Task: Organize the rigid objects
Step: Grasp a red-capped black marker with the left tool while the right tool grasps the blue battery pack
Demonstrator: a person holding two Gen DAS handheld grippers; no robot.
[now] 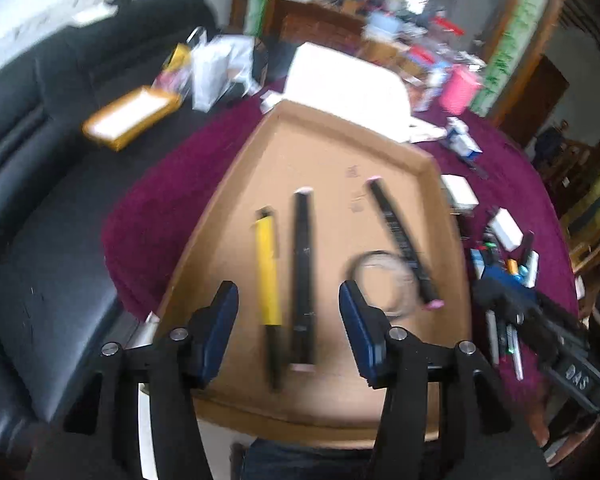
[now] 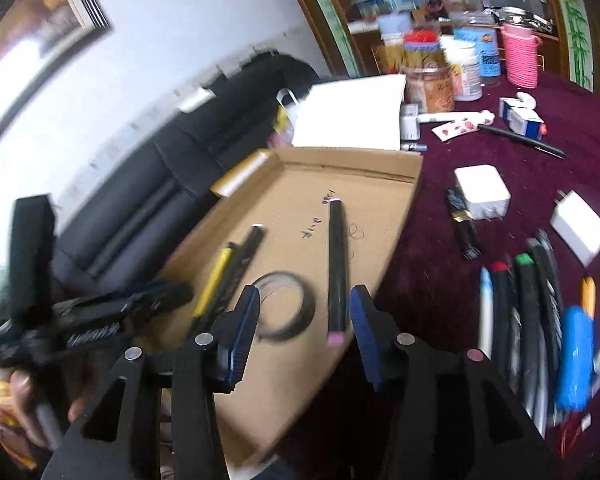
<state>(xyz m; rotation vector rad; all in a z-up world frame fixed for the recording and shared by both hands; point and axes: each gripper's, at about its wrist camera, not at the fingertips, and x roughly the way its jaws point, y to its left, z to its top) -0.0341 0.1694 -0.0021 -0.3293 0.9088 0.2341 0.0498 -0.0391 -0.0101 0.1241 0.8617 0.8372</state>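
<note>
Both grippers hang over the cardboard tray [image 1: 380, 152] with nothing between their fingers: the left gripper [image 1: 288, 320] is spread wide above the yellow pen [image 1: 269, 272] and the black stick [image 1: 302, 272] beside it, and the right gripper [image 2: 304, 332] is equally released over the second black stick [image 2: 337, 272] and the wire loop [image 2: 284, 308]. More pens [image 2: 528, 320] lie loose on the maroon cloth [image 2: 440, 272] just right of the tray, probably the next to be gathered, though motion blur makes them hard to sort out. To pick one well, the right gripper should approach across a pen's width, near its middle, and close only once a single pen lies between the pads.
</note>
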